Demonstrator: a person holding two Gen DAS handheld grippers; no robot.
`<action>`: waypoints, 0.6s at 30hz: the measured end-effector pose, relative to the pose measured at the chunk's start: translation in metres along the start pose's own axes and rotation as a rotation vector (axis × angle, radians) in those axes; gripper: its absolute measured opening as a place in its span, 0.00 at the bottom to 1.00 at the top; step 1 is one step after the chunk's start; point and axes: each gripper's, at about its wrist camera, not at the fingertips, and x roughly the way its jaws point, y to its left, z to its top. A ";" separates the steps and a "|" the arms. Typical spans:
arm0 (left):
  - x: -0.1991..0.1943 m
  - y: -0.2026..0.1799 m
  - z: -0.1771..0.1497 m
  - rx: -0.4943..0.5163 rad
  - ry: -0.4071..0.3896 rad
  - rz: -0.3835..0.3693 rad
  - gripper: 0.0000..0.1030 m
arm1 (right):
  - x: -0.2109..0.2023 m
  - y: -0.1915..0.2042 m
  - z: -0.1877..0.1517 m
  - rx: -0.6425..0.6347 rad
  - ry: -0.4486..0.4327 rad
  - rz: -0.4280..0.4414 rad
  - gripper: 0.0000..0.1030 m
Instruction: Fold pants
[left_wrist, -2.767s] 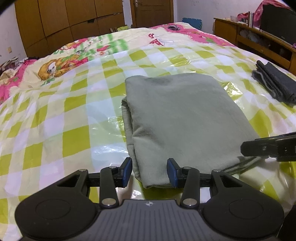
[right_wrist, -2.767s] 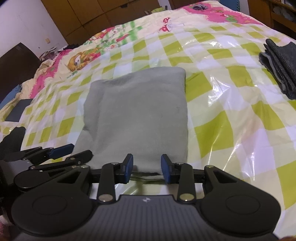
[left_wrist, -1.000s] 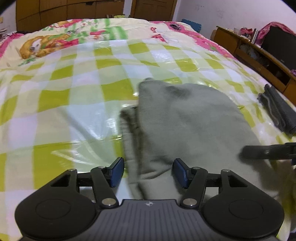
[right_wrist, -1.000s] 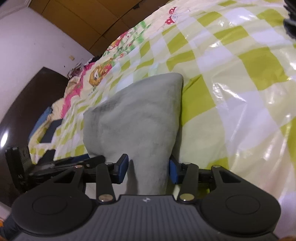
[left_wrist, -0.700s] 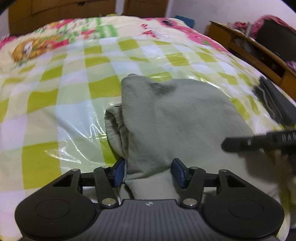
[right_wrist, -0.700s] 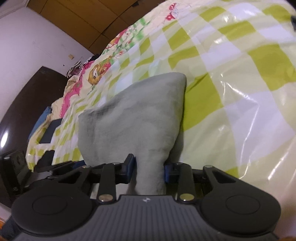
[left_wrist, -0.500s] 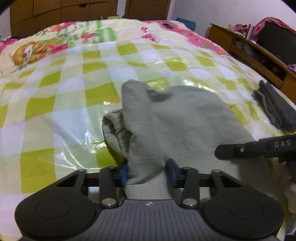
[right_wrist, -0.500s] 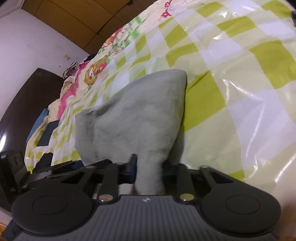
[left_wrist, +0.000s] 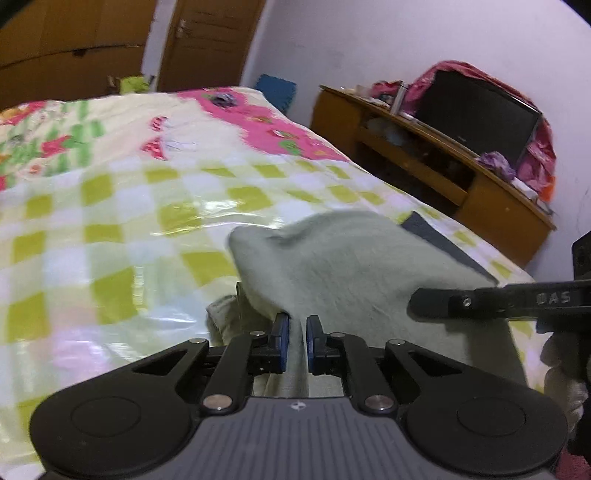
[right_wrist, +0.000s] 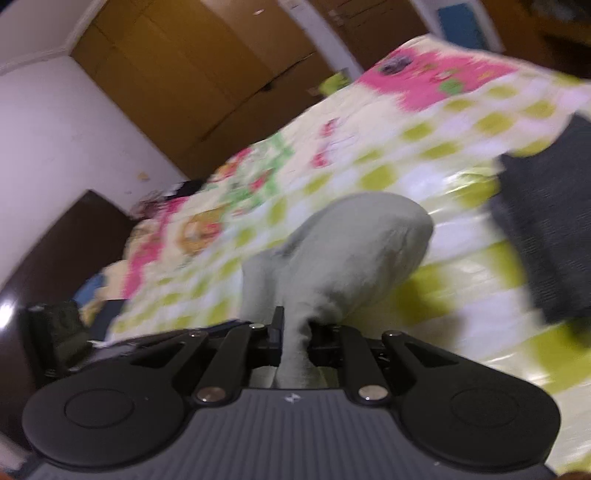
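Bedroom | both hand-held grippers, left (left_wrist: 295, 341) and right (right_wrist: 295, 338), pinch the near edge of the soft grey-green pants (left_wrist: 343, 258), lifted off the green-checked plastic-covered bed (left_wrist: 110, 236), apparently to carry the fold over | dark grey folded garment (right_wrist: 550, 229) lies alongside.

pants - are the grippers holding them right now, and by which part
Yes, both. The left gripper and right gripper are each shut on a pinch of the near edge of the folded grey-green pants, lifting that edge off the bed.

Home bedroom, quilted bed (left_wrist: 110, 206), wooden wardrobe (right_wrist: 207, 74), TV (left_wrist: 476, 110)
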 end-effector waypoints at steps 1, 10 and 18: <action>0.005 -0.001 -0.002 -0.007 0.015 0.001 0.23 | -0.003 -0.011 0.001 0.023 0.012 -0.014 0.10; 0.036 0.008 -0.034 0.034 0.158 0.104 0.27 | 0.026 -0.088 -0.029 0.172 0.091 -0.150 0.19; 0.047 0.011 -0.039 0.011 0.140 0.121 0.36 | 0.049 -0.088 -0.014 0.126 0.096 -0.199 0.12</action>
